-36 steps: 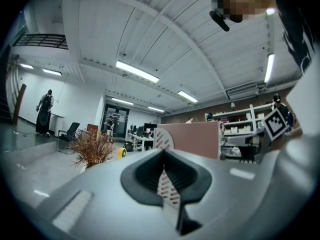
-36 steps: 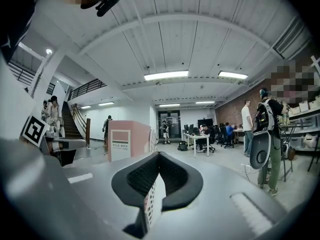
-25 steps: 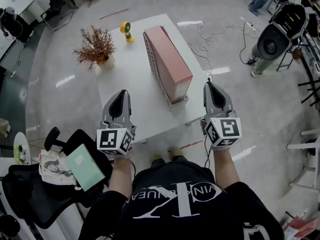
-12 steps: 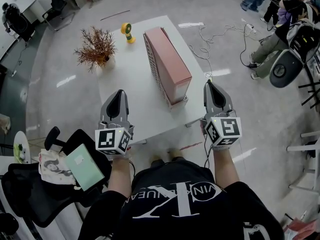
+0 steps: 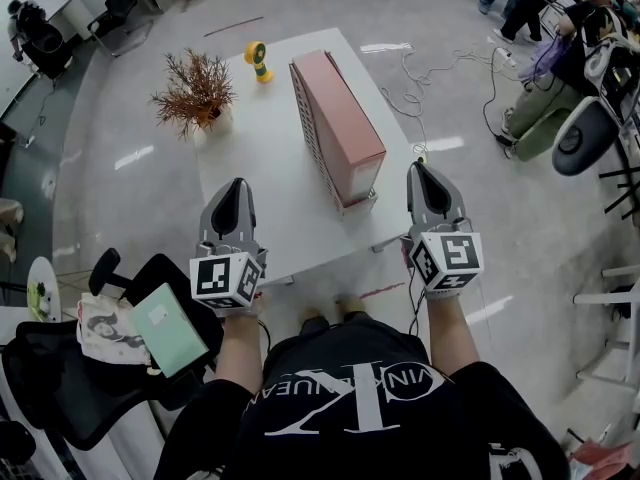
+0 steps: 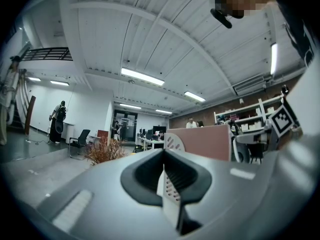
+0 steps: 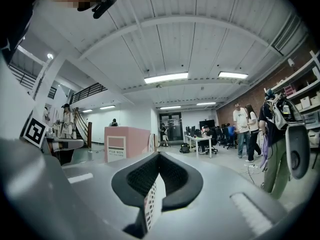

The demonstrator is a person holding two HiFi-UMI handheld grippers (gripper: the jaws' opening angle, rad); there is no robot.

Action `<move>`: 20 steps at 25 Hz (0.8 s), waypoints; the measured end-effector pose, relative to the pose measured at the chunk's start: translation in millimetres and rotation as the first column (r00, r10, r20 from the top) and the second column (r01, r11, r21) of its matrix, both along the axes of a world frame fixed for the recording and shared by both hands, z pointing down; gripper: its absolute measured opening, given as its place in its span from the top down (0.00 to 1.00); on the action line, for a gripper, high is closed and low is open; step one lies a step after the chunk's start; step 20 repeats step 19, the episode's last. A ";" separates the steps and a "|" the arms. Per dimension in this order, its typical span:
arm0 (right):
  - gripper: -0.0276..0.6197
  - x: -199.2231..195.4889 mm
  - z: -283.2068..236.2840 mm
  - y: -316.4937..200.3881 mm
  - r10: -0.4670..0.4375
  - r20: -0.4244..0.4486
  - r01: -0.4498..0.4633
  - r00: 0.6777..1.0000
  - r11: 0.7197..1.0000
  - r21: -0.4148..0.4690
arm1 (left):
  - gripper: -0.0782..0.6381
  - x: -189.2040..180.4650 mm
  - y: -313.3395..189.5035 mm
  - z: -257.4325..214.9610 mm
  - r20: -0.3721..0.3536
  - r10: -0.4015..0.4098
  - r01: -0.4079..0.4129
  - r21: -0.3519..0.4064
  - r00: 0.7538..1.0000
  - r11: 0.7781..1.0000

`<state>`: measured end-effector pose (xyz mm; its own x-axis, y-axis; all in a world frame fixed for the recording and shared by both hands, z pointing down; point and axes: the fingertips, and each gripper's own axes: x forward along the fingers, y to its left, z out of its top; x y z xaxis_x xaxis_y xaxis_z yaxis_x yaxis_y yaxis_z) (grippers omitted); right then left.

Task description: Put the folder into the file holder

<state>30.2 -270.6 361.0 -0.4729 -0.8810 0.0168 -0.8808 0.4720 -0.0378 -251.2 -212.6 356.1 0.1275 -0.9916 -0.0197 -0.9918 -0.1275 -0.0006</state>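
Left gripper (image 5: pixel 236 184) and right gripper (image 5: pixel 421 169): jaws pressed together, nothing in them. Green folder (image 5: pixel 168 329) lies on the black chair (image 5: pixel 60 393), off the tabletop (image 5: pixel 265 203). I'd spread the left jaws and pinch its edge. Pink file holder (image 5: pixel 340 128) stands along the tabletop's right edge.

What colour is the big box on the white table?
Pink. The file box shows best in the head view.

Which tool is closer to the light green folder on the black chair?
Left. The left tool is just above and right of the light green folder; the right tool is far off right.
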 end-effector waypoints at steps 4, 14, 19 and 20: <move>0.95 -0.2 2.2 -1.4 -0.001 -0.005 0.001 1.000 1.000 -0.004 | 0.89 -2.5 -0.7 1.0 0.001 -0.009 0.009 -0.004 1.000 1.000; 0.95 1.4 6.2 -3.4 0.000 0.003 0.000 1.000 1.000 -0.018 | 0.89 -2.0 -3.7 1.8 -0.001 -0.013 0.013 -0.009 1.000 1.000; 0.95 0.2 9.3 -4.0 -0.004 0.003 0.004 1.000 1.000 -0.026 | 0.89 -3.7 -5.6 3.0 -0.010 -0.018 0.018 -0.012 1.000 1.000; 0.95 0.2 9.3 -4.0 -0.004 0.003 0.004 1.000 1.000 -0.026 | 0.89 -3.7 -5.6 3.0 -0.010 -0.018 0.018 -0.012 1.000 1.000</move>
